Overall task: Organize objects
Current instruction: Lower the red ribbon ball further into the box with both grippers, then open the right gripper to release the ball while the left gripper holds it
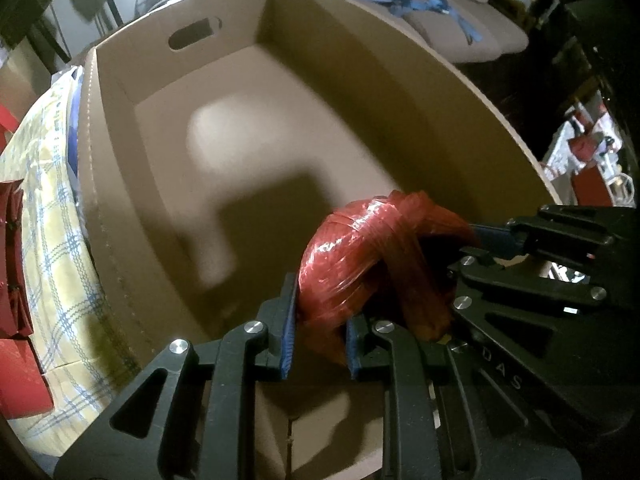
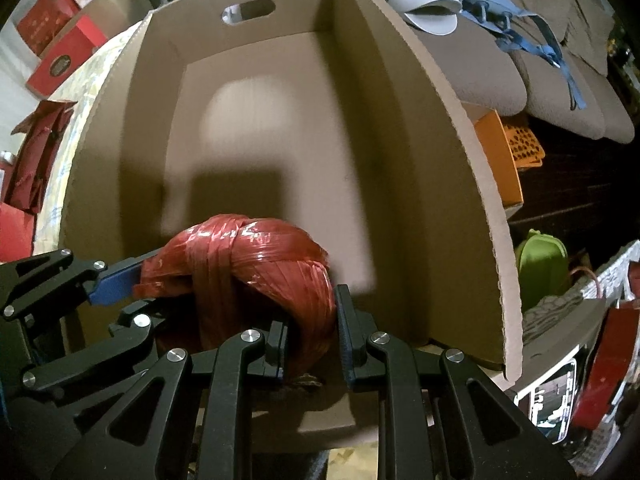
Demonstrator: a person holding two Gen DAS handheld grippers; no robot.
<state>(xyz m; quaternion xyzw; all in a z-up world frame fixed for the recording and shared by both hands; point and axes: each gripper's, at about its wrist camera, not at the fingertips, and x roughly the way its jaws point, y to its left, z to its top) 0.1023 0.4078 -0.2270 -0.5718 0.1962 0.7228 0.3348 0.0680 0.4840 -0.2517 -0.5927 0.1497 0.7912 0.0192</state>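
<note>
A red ball of plastic twine (image 1: pixel 360 264) (image 2: pixel 248 264) hangs over the near end of an open, empty cardboard box (image 1: pixel 360 80) (image 2: pixel 420 160) that has a handle slot in its far wall. In the left wrist view my left gripper (image 1: pixel 320 336) is shut on the ball's lower left side, blue pads pressed against it. My right gripper (image 1: pixel 468 256) reaches in from the right and grips the other side. In the right wrist view my right gripper (image 2: pixel 312 340) clamps the ball's right part, and my left gripper (image 2: pixel 132 300) holds it from the left. Both point steeply down.
A yellow plaid cloth (image 1: pixel 52 240) and red boxes (image 1: pixel 16 272) (image 2: pixel 60 52) lie left of the box. To the right are beige sofa cushions (image 2: pixel 560 92) with a blue strap (image 2: pixel 520 28), an orange box (image 2: pixel 500 152) and a green object (image 2: pixel 540 272).
</note>
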